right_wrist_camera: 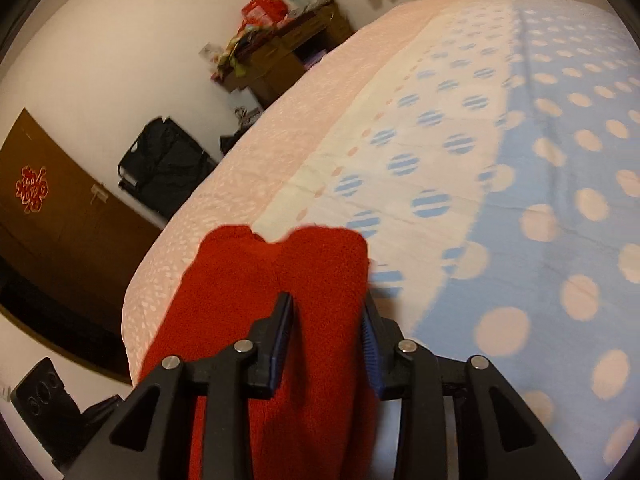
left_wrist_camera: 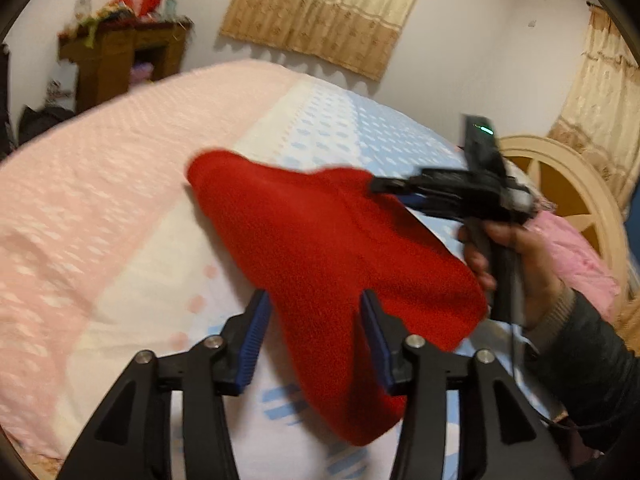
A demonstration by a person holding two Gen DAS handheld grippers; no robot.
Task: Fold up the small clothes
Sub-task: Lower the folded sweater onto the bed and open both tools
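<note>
A small red fleece garment is held up over the bed between both grippers. In the left wrist view my left gripper has its jaws apart with the garment's lower part hanging between the blue pads. My right gripper is at the garment's upper right corner, and the cloth hangs from it. In the right wrist view the red garment drapes between and over the right gripper, whose jaws stand apart around a fold of it.
The bed sheet is pale blue with dots, with a pink blanket along its left side. A round cream headboard and pink pillow lie at the right. A wooden cabinet and curtains stand behind.
</note>
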